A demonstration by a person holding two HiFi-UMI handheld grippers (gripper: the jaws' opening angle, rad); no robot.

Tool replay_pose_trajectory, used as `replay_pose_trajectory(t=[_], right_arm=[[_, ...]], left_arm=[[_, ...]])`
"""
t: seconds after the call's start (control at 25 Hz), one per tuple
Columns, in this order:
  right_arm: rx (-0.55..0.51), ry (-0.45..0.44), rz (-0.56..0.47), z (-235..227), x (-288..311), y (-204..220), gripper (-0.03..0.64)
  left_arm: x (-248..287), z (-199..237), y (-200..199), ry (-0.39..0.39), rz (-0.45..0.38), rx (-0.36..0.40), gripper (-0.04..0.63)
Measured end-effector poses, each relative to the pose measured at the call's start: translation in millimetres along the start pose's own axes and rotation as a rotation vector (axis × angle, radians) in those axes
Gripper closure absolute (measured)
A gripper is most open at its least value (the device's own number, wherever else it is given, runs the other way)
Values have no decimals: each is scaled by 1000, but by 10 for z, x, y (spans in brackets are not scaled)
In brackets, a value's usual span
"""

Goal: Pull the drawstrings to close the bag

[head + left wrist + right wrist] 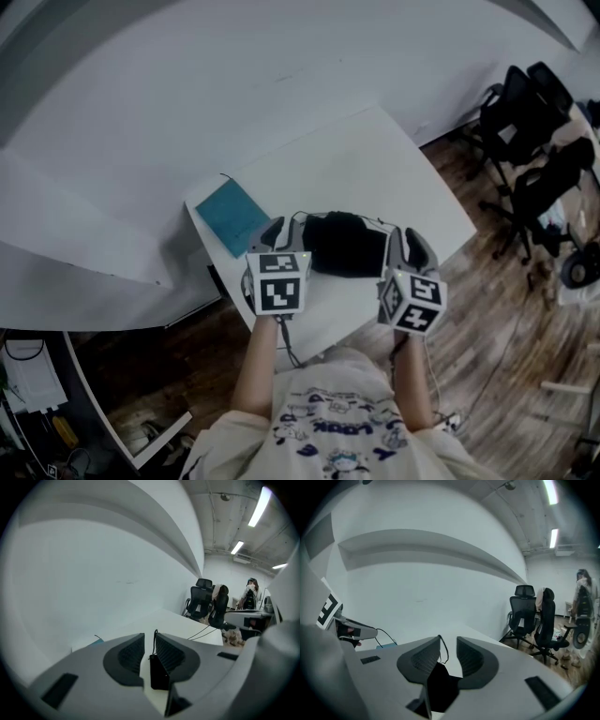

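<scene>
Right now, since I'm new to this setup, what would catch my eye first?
A black bag lies on the white table, between the left gripper and the right gripper; each gripper's jaws stand slightly apart with a thin cord between them. A teal pad lies at the table's far left corner.

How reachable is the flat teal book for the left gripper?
Likely yes: the flat teal book lies just left of the left gripper on bare white table, nothing between; open jaws straddle only a thin black drawstring.
</scene>
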State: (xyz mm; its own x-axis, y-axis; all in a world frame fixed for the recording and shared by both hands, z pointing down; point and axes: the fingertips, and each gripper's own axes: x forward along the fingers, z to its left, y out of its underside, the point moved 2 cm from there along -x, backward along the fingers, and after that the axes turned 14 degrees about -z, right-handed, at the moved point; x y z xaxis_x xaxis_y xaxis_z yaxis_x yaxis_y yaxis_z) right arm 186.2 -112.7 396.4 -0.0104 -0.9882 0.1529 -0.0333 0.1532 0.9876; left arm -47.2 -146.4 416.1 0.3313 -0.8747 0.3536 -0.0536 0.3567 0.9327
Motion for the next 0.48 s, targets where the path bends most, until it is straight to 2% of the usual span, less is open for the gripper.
replay_pose_trajectory(t=[0.04,0.08,0.48], right_arm=[[6,-11,-4,24,-3,-5,497],[11,-21,-8,44,-11,-8,474],[8,-82,-87,333,-144,-111,476]], left_arm=[[-11,-16,-22,5,-18,-11,536],[-22,-39,-44,14,-33,-15,531],[-183,-406,-229,85,-159,46,531]])
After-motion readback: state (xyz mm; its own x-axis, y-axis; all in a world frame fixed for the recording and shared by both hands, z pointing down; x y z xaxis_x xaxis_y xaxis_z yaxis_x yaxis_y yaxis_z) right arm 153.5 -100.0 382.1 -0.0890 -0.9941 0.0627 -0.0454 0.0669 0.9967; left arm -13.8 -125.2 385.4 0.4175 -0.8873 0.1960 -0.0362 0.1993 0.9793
